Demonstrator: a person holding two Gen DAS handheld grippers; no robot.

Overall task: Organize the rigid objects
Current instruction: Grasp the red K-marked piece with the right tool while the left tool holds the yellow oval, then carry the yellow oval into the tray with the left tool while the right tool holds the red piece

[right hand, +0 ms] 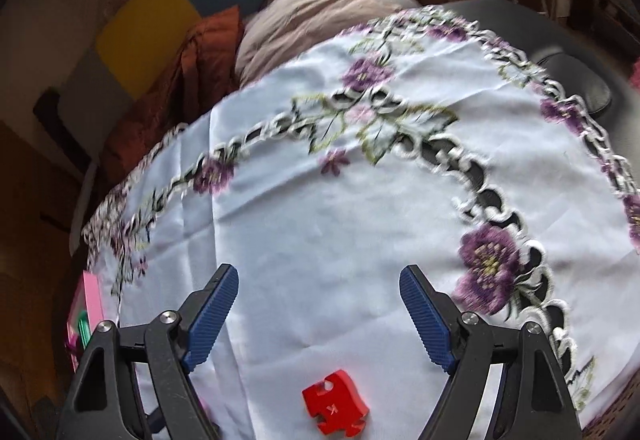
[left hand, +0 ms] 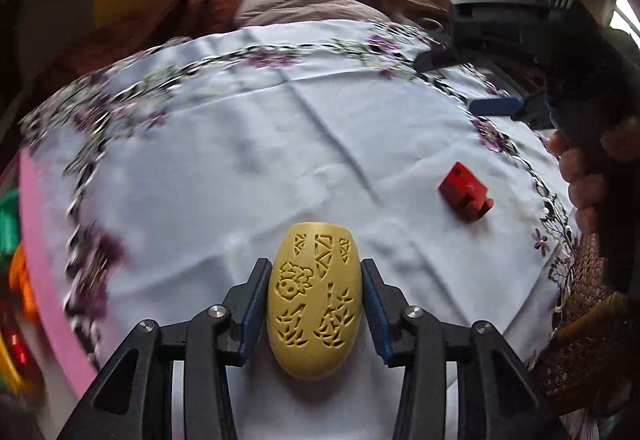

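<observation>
White embroidered tablecloth (left hand: 280,144), sofa behind. My left gripper (left hand: 316,304) clasped a yellow carved egg (left hand: 315,300). My right gripper (right hand: 320,314) gaped wide, empty, over a red block (right hand: 335,408).

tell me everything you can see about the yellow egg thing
The yellow egg is a smooth, matte ochre oval that looks like plastic, with cut-through patterns on its top: a flower, leaf shapes and triangles. It lies lengthwise along the left gripper, narrow end toward the camera, on the white embroidered tablecloth. The gripper's blue ribbed pads sit against both its sides, one on each flank. It looks intact. The red block lies apart from it, to the right.
</observation>
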